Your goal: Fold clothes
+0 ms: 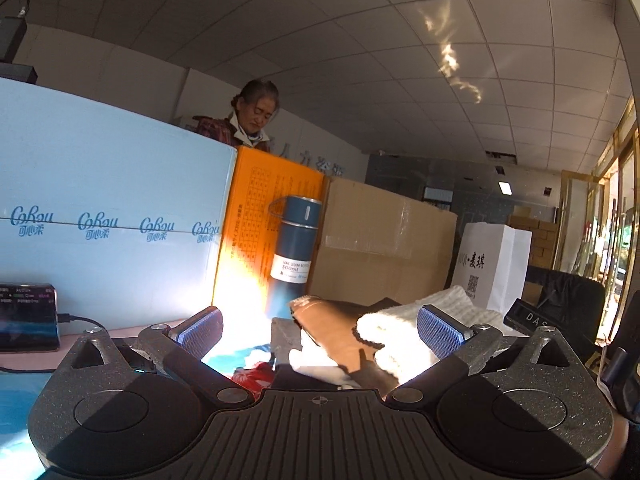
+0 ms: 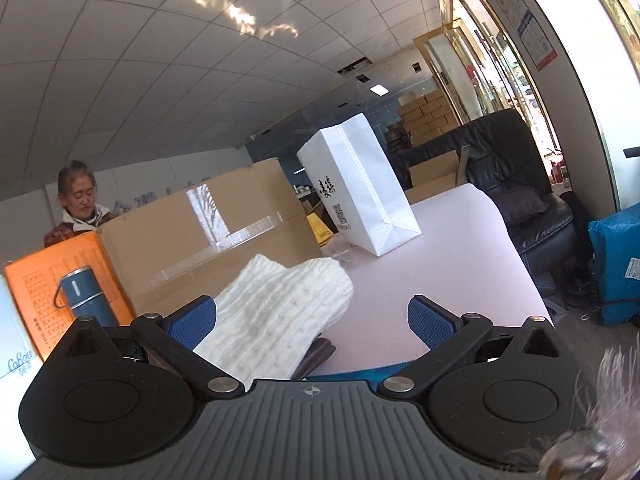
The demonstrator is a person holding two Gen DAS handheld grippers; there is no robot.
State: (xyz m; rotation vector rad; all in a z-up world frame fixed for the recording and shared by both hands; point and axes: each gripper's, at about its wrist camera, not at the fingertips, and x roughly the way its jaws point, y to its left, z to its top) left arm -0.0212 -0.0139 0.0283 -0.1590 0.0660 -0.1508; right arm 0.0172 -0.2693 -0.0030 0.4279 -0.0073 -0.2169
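Note:
A pile of clothes lies on the table in front of both grippers. In the left wrist view a white knit garment (image 1: 404,332) lies beside a brown garment (image 1: 340,332), with a red patterned cloth (image 1: 256,374) below them. My left gripper (image 1: 320,330) is open, its blue pads wide apart, just short of the pile and holding nothing. In the right wrist view the white knit garment (image 2: 276,312) lies between the fingers towards the left pad. My right gripper (image 2: 312,320) is open and grips nothing.
A blue vacuum bottle (image 1: 294,248) stands behind the clothes before an orange box (image 1: 264,216), a light blue box (image 1: 112,216) and a cardboard box (image 2: 208,232). A white paper bag (image 2: 356,188) stands on the pink table (image 2: 448,276). A phone (image 1: 26,316) lies at left. A person (image 1: 250,120) sits behind the boxes.

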